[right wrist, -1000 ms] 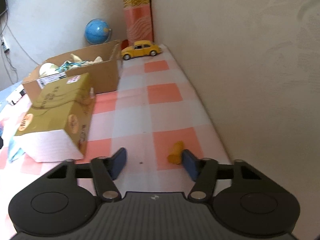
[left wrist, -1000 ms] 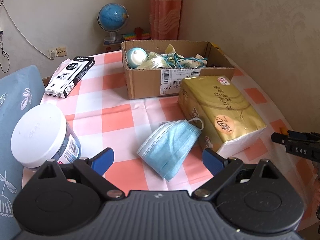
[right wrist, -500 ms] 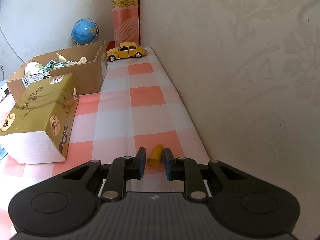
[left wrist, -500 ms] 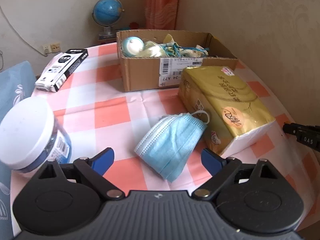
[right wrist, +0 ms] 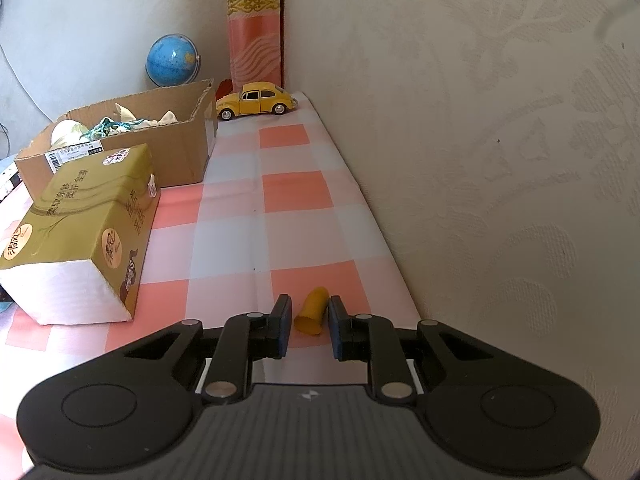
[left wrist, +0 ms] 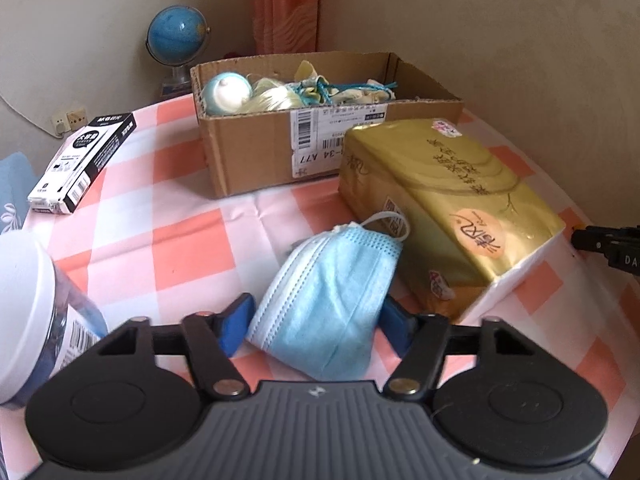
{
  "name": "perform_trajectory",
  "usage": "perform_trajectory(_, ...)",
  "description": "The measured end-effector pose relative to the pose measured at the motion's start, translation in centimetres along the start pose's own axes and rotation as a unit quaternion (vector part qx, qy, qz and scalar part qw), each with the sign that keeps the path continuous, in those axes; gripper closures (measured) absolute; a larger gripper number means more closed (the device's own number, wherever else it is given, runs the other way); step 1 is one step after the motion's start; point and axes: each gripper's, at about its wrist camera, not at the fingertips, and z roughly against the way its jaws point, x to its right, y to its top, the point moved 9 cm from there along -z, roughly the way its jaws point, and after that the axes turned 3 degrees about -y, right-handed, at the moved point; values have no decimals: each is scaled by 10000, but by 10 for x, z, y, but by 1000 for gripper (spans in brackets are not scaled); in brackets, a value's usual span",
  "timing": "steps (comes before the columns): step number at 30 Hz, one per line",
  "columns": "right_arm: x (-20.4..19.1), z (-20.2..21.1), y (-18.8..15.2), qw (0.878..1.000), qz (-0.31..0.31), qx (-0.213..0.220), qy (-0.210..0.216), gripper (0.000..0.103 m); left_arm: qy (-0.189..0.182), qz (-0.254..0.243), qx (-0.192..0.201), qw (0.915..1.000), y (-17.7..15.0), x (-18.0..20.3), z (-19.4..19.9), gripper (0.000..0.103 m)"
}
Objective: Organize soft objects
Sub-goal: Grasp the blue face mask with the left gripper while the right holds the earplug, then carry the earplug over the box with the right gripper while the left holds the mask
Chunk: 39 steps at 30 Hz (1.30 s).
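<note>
A blue face mask (left wrist: 332, 300) lies on the checked tablecloth (left wrist: 180, 248) against a gold tissue pack (left wrist: 452, 208). My left gripper (left wrist: 316, 322) straddles the mask. Its jaws are closing and both blue pads touch the mask's sides. In the right wrist view a small yellow rubber cap (right wrist: 312, 312) lies on the cloth near the wall. My right gripper (right wrist: 310, 316) is shut on it. An open cardboard box (left wrist: 320, 148) at the back holds a pale ball, yarn and cloth scraps. The right gripper's tip (left wrist: 608, 244) shows at the left view's right edge.
A white-lidded jar (left wrist: 24, 300) stands close on the left. A black-and-white carton (left wrist: 80, 164) lies further back, with a globe (left wrist: 178, 40) behind the box. A yellow toy car (right wrist: 256, 100) is parked at the far end. The wall (right wrist: 480, 160) runs along the table's right edge.
The left gripper came down and forward over the mask and its jaws drew in onto it. The right jaws closed on the yellow cap, then stayed still.
</note>
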Motion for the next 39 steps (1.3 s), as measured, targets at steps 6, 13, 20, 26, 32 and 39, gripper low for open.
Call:
perform_trajectory(6, -3, -1, 0, 9998, 104, -20, -158, 81, 60, 121, 17, 9999, 1, -3, 2, 53)
perform_trajectory(13, -4, 1, 0, 9997, 135, -75, -207, 86, -36, 190, -12, 9998, 0, -1, 8, 59)
perform_trajectory(20, -4, 12, -2, 9997, 162, -71, -149, 86, -88, 174, 17, 9998, -3, 3, 23, 61)
perform_trajectory(26, -4, 24, -4, 9999, 130, -61, 41, 86, -131, 61, 77, 9999, -5, 7, 39, 61)
perform_trajectory(32, -8, 28, -8, 9995, 125, -106, 255, 86, -122, 85, 62, 9999, -10, 8, 43, 61)
perform_trajectory(39, -19, 34, -11, 9986, 310, -119, 421, 85, -205, 59, 23, 9998, -15, 11, 47, 61)
